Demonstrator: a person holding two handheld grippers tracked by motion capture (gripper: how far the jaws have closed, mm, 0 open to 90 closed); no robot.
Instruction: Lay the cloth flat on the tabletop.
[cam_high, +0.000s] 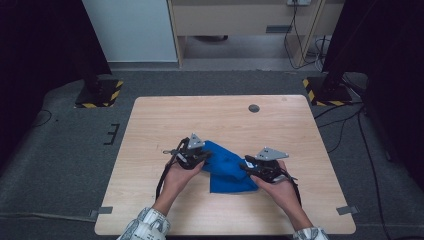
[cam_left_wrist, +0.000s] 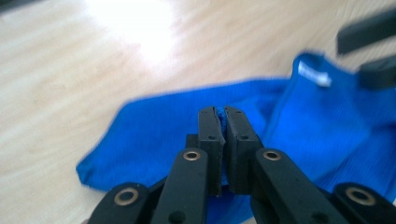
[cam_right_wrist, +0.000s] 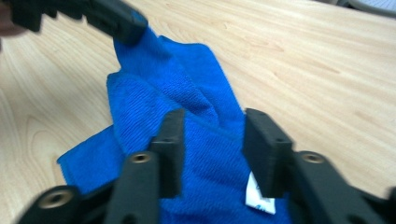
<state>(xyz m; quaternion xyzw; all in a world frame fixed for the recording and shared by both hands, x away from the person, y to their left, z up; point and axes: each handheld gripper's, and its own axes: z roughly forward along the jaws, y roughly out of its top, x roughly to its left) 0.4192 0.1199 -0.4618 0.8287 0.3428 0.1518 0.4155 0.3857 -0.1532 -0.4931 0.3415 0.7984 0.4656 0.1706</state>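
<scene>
A: The left claw (cam_left_wrist: 219, 116), what does it do?
B: It pinches a fold of the blue cloth (cam_left_wrist: 327, 135), which lies crumpled on the desk (cam_high: 165, 120).
A: And the right claw (cam_right_wrist: 212, 140)?
B: Its jaws stand apart over the cloth's white label (cam_right_wrist: 258, 198), gripping nothing.

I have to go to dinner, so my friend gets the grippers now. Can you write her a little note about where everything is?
Left gripper: shut on a fold of the blue cloth, holding that edge up.
Right gripper: jaws apart around the cloth beside its white tag, not pinching.
The cloth lies rumpled and partly folded near the front of the wooden table.
Done: one side gripped.
Left: probably grip the tag side, then finish folding.
</scene>
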